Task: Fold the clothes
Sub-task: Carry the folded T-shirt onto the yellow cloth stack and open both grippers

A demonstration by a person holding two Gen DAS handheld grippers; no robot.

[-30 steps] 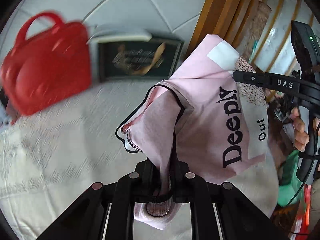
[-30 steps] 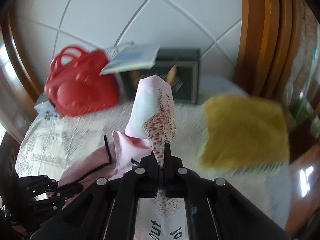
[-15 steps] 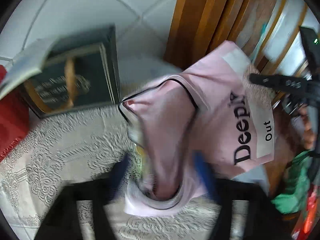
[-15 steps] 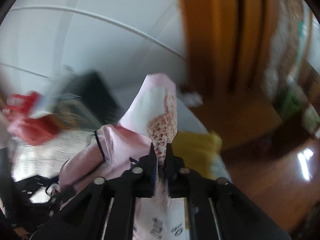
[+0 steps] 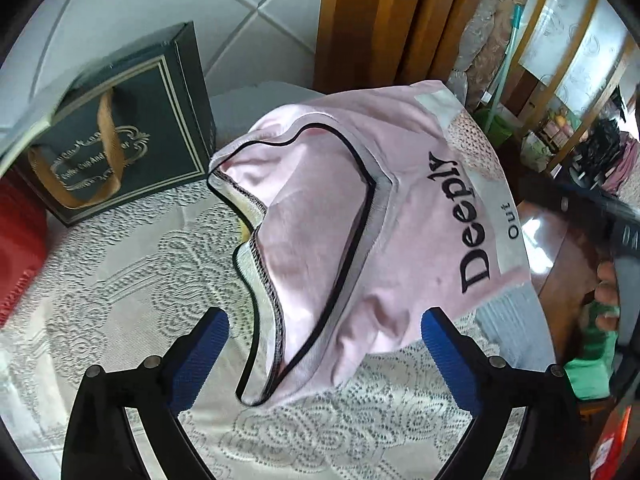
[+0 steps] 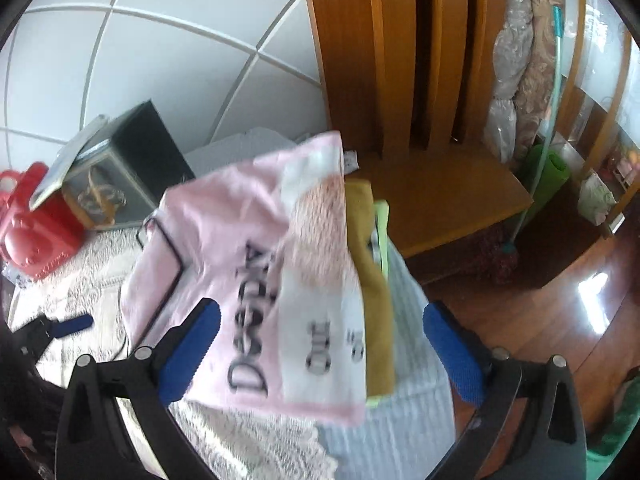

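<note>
Pink garment (image 5: 392, 216), printed "Deeply", lies just ahead of both grippers, filling the centre of each wrist view, its far edge draped over a mustard-yellow folded item (image 6: 370, 280) on the lace tablecloth (image 5: 132, 280). Left gripper (image 5: 324, 344): jaws opening, wide, black-trimmed neckline lying between the blue pads, untouched. Right gripper (image 6: 320, 344): jaws opening, wide, printed edge between them, not pinched. Judgement: the print band runs lower centre to upper right in the left view, and each gripper sits near one end of the cloth.
</note>
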